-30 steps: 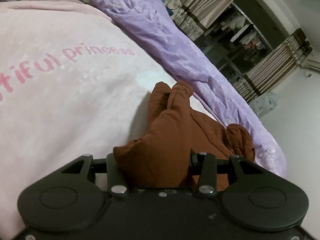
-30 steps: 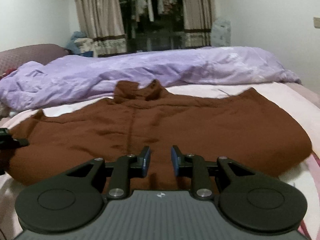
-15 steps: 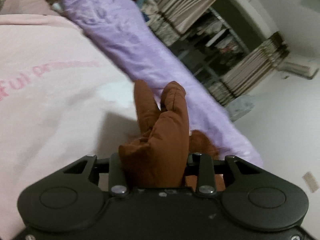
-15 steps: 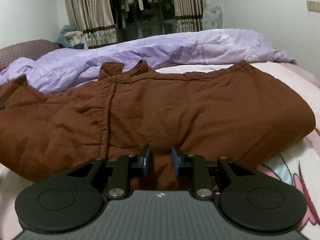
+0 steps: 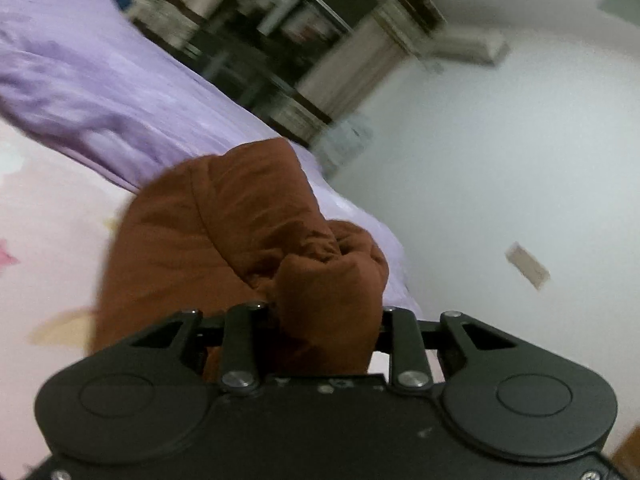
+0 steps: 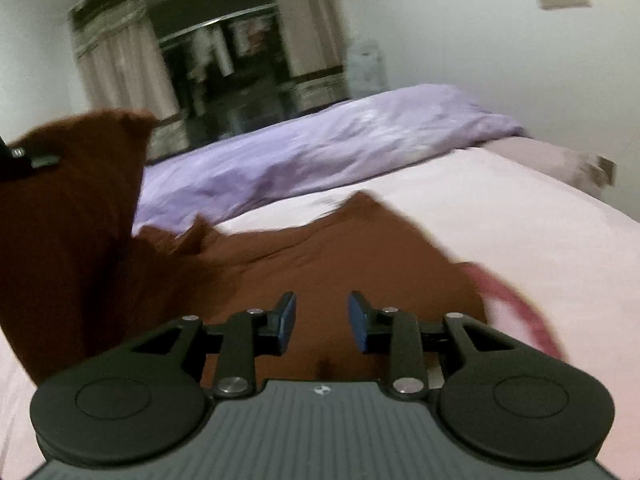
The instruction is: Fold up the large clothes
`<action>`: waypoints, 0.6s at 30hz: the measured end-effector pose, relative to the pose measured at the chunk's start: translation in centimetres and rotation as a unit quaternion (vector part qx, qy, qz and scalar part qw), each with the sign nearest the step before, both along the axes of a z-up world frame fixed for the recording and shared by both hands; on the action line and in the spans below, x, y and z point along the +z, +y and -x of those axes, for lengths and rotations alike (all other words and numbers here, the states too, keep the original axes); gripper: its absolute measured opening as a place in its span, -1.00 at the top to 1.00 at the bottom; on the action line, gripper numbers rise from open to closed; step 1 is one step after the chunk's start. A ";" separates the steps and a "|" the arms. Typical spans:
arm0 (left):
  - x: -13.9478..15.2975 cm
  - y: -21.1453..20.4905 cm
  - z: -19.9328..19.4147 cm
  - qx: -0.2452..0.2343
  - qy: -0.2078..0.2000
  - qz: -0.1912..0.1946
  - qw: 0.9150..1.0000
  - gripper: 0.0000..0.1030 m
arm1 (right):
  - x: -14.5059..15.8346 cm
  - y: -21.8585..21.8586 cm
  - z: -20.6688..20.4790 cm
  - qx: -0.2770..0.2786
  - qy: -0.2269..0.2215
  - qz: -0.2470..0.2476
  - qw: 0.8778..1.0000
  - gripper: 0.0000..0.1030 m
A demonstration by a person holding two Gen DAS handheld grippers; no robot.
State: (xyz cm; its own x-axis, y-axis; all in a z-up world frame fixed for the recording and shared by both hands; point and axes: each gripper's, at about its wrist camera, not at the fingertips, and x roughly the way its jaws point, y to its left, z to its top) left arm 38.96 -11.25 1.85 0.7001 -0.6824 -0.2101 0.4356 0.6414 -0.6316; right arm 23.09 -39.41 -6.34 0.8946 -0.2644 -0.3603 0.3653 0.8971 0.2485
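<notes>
Broadly, a pink bedsheet [image 6: 500, 216] covers the bed, with a rumpled purple duvet [image 6: 328, 148] along its far side. On the sheet lies the brown padded jacket [image 6: 328, 264], most of it flat in front of the right gripper [image 6: 322, 318], whose blue-padded jaws stand spread and hold nothing, just above the cloth. One end of the jacket is raised: the left gripper [image 5: 326, 320] pinches a bunched wad of it, lifted clear of the bed. As I judge it, the thick wad could slide out of that pinch mid-fold, or the lift could drag the flat part askew, since the right gripper pins nothing. No containers show in either view.
</notes>
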 end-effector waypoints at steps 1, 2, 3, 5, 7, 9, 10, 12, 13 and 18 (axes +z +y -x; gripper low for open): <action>-0.5 -1.6 -0.1 -0.014 0.003 -0.003 1.000 0.49 | -0.1 -0.9 0.4 -0.010 -0.002 -0.005 1.000 0.26; -1.3 -3.4 -0.1 -0.029 0.009 -0.006 1.000 0.49 | -0.2 -1.8 0.7 -0.022 -0.002 -0.009 1.000 0.26; -2.1 -4.7 -0.2 -0.040 0.017 -0.009 0.999 0.49 | -0.5 -2.6 1.0 -0.031 -0.001 -0.013 0.999 0.26; -4.4 -7.6 -0.5 -0.058 0.034 -0.021 0.998 0.49 | -1.0 -3.8 1.4 -0.042 0.004 -0.021 0.999 0.26; -6.9 -10.2 -0.9 -0.064 0.046 -0.052 0.996 0.49 | -1.5 -4.7 1.6 -0.046 0.010 -0.026 0.999 0.26; -9.6 -12.3 -1.5 -0.061 0.055 -0.096 0.992 0.45 | -2.0 -5.4 1.8 -0.048 0.014 -0.028 0.998 0.26; -10.7 -13.0 -1.6 -0.058 0.054 -0.109 0.991 0.36 | -2.1 -5.6 1.7 -0.050 0.015 -0.030 0.998 0.26; -11.5 -14.3 -1.2 -0.056 0.010 -0.140 0.989 0.18 | -2.4 -6.2 1.9 -0.052 0.014 -0.037 0.998 0.27; -11.4 -14.8 -0.8 -0.059 -0.009 -0.150 0.987 -0.07 | -2.4 -6.3 2.1 -0.054 0.014 -0.040 0.998 0.26; -8.1 -14.5 -1.0 -0.119 -0.015 -0.114 0.986 -0.47 | -1.8 -7.2 3.7 -0.043 -0.018 -0.079 0.996 -0.01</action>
